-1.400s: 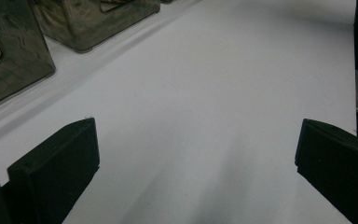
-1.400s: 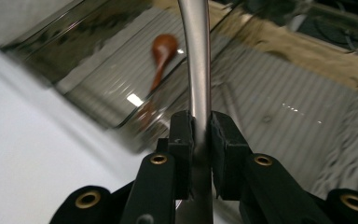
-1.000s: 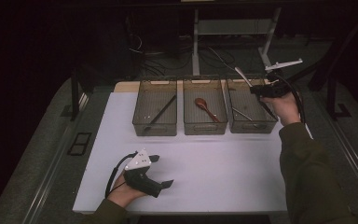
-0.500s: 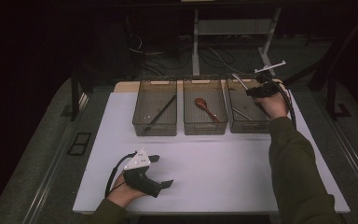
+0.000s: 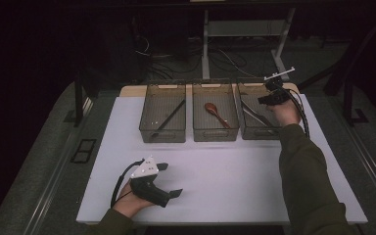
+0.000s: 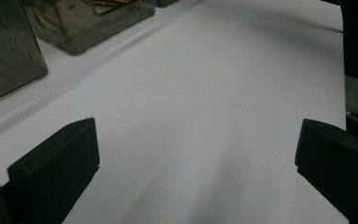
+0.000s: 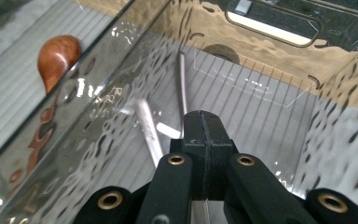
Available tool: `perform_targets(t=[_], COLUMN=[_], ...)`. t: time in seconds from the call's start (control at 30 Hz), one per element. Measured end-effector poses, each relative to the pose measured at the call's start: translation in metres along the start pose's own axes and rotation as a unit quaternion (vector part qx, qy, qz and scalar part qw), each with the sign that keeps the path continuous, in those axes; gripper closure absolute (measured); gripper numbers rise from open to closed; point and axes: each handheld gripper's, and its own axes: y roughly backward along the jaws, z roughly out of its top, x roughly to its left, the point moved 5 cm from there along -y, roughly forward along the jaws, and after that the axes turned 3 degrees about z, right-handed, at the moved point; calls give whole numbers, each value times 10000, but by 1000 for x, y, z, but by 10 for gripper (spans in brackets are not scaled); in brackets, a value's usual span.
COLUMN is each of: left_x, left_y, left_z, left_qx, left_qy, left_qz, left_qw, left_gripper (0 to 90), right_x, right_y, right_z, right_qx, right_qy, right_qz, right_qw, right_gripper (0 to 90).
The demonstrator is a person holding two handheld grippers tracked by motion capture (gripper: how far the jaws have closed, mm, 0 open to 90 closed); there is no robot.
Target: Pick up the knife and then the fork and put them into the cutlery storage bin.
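1. High view: I take the middle bin (image 5: 215, 117) as my landmark. It holds a brown spoon (image 5: 217, 113). My right hand-held gripper (image 5: 270, 97) is to the right of it, dipped into the right bin (image 5: 259, 133), where metal utensils (image 5: 254, 116) lie slanted on the floor. To the left of the middle bin stands the left bin (image 5: 162, 133) with a dark stick (image 5: 169, 118) leaning across it. My left hand-held gripper (image 5: 169, 179) rests on the white desk (image 5: 235, 176), well apart from the middle bin, toward my side and to the left.

2. Left gripper view: my left hand-held gripper (image 6: 196, 172) has its jaws wide apart, with bare desk between them. Two bins show at the upper left, one of them the middle bin (image 6: 88, 25).

3. Right gripper view: my right hand-held gripper (image 7: 204, 135) is inside the right bin (image 7: 345, 135), and its jaws have just been closing; they now stand together. A thin metal handle (image 7: 182, 84) runs away from the tips and seems pinched there, but I cannot tell for sure. A second metal utensil (image 7: 148, 130) lies just beside it. Through the clear wall, the spoon's (image 7: 58, 58) bowl shows in the middle bin.
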Motion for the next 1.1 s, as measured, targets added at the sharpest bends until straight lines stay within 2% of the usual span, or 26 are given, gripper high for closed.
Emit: perform_targets(t=[0.1,0.23,0.5,0.67,0.93,1.1], left_x=[0,0,3,6,15,18], left_y=[0,0,0,-1,-2,1], left_z=[0,0,0,1,1,2], left_qx=[3,5,11,44,6,-43], left_qy=[1,-2,-5,-40,-29,-6], left_qz=[3,7,52,81,123,148], left_qw=[10000,10000,10000,9999,9999,9999], left_gripper=[0,0,0,0,0,0], right_x=[1,3,3,6,16,29], right_y=[2,6,27,39,51,62], right_z=[-2,-7,-15,-21,-33,-37], right_qx=[-27,-123,-501,-710,-925,-1146], right_qy=[42,-47,-225,-143,-60,-14], right_qz=[39,200,486,670,733,997], right_qw=[10000,9997,9973,9951,9930,9884], right_gripper=[900,858,638,512,401,361])
